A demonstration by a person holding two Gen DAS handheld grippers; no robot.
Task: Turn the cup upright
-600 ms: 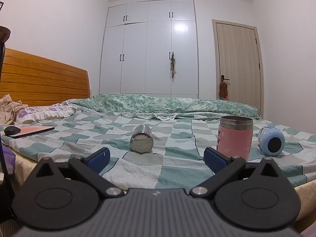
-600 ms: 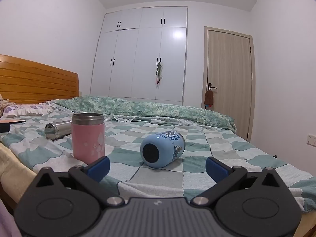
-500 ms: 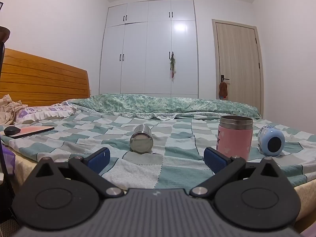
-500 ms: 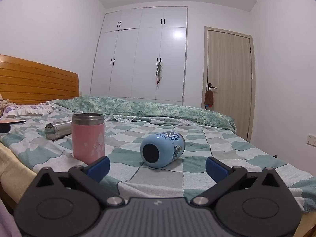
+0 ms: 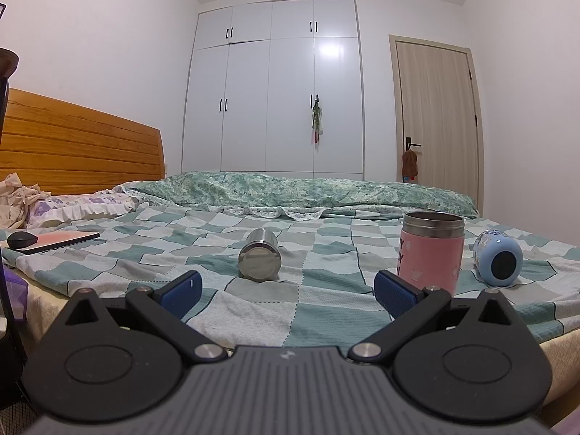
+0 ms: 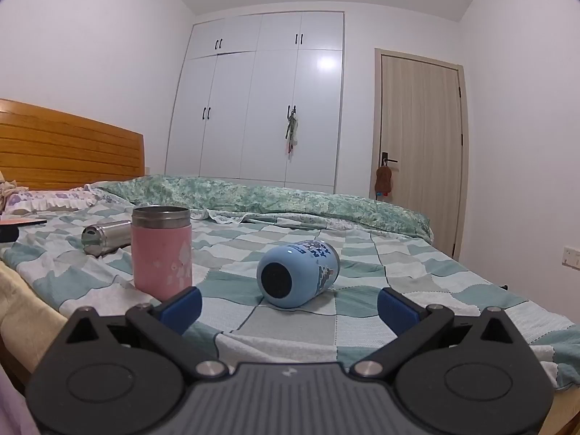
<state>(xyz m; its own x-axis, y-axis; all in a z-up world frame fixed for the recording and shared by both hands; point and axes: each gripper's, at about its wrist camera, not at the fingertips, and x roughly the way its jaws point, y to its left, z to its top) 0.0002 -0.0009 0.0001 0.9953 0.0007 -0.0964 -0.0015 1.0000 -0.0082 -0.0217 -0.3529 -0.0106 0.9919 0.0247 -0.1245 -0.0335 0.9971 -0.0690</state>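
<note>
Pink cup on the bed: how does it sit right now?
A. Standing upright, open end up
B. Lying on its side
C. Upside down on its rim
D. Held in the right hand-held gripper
A. The pink cup stands upright on the checked bedspread with its metal rim on top, while the blue cup and the steel cup lie on their sides.

A checkered green-and-white bedsheet (image 5: 297,311) covers the bed. A green floral quilt (image 5: 297,190) lies bunched along its far edge. A wooden headboard (image 5: 79,145) stands at the left, with a purple-patterned pillow (image 5: 83,208) below it. A flat pink-topped tablet (image 5: 58,241) rests on the sheet at the left, a black mouse (image 5: 21,240) touching it. A white wardrobe (image 5: 275,90) fills the rear wall; a wooden door (image 5: 436,119) stands to its right.
</note>
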